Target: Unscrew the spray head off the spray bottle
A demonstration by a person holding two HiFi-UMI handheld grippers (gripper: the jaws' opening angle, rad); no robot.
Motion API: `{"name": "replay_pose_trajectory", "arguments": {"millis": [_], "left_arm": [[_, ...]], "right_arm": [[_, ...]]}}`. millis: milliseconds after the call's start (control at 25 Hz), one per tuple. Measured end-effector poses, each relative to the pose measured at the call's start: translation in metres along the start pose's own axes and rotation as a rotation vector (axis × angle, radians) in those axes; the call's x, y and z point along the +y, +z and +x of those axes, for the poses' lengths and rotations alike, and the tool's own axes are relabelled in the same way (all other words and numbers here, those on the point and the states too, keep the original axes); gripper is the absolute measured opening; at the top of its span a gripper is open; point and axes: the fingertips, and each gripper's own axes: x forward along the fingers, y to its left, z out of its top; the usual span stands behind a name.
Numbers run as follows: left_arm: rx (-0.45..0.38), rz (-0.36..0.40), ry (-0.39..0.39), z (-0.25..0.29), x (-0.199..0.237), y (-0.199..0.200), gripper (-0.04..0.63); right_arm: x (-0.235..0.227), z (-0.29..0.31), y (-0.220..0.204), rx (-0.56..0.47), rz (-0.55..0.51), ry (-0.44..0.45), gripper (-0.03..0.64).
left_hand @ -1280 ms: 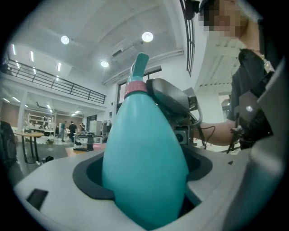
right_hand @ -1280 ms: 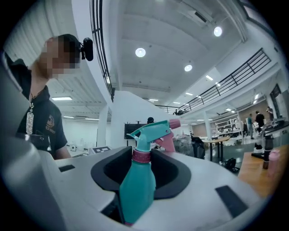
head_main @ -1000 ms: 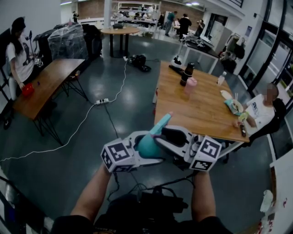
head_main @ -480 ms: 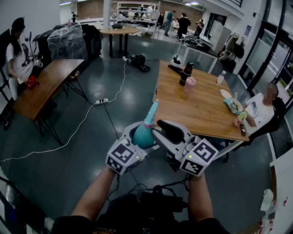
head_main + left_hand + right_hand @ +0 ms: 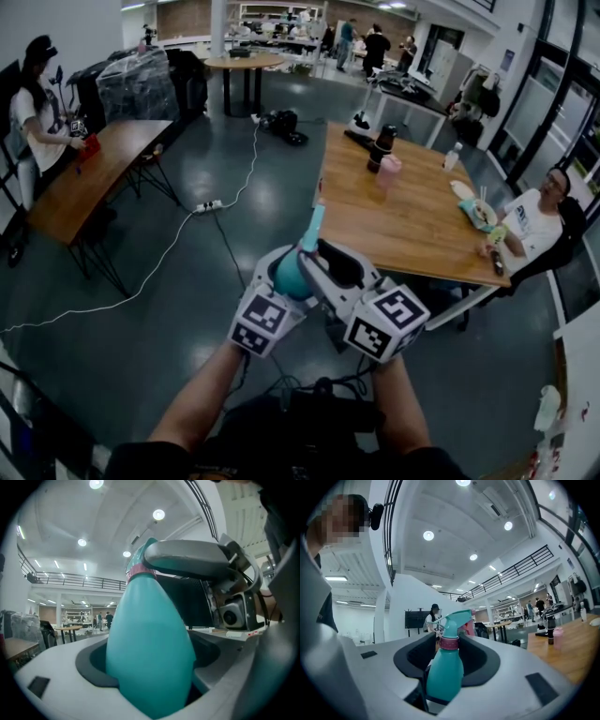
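Observation:
A teal spray bottle (image 5: 291, 275) is held in the air in front of me, nozzle end up. My left gripper (image 5: 284, 281) is shut on its fat body (image 5: 150, 653), which fills the left gripper view. The teal spray head (image 5: 312, 228) sits on a pink collar (image 5: 449, 642). My right gripper (image 5: 322, 263) comes in from the right, level with the neck. In the right gripper view the bottle (image 5: 444, 672) stands between the wide-set jaws of this gripper (image 5: 447, 665), with a gap on each side. One right finger (image 5: 187, 559) crosses the neck in the left gripper view.
Ahead on the right is a wooden table (image 5: 403, 234) with a dark flask (image 5: 382, 150) and a pink cup (image 5: 391, 174); a person (image 5: 534, 225) sits at it. A second table (image 5: 89, 178) with a person (image 5: 37, 103) stands at the left. A cable (image 5: 178, 239) crosses the floor.
The bottle has swung from tilting right to nearly upright. Both grippers have dropped a little toward me, and the right one has turned and drawn in along the neck.

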Motion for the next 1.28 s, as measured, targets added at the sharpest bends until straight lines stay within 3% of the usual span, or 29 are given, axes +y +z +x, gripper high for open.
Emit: {"name": "replay_pose_trajectory", "arguments": {"millis": [320, 560, 1280], "left_arm": [[0.004, 0.011, -0.002, 0.001, -0.004, 0.001, 0.439], [0.007, 0.019, -0.048, 0.000, -0.010, 0.003, 0.439], [-0.043, -0.014, -0.452, -0.026, -0.056, 0.016, 0.439]], "right_arm": [[-0.002, 0.000, 0.000, 0.024, -0.049, -0.014, 0.158], [-0.002, 0.000, 0.000, 0.037, -0.064, 0.014, 0.144], [0.022, -0.024, 0.006, 0.026, 0.013, 0.396, 0.138]]}}
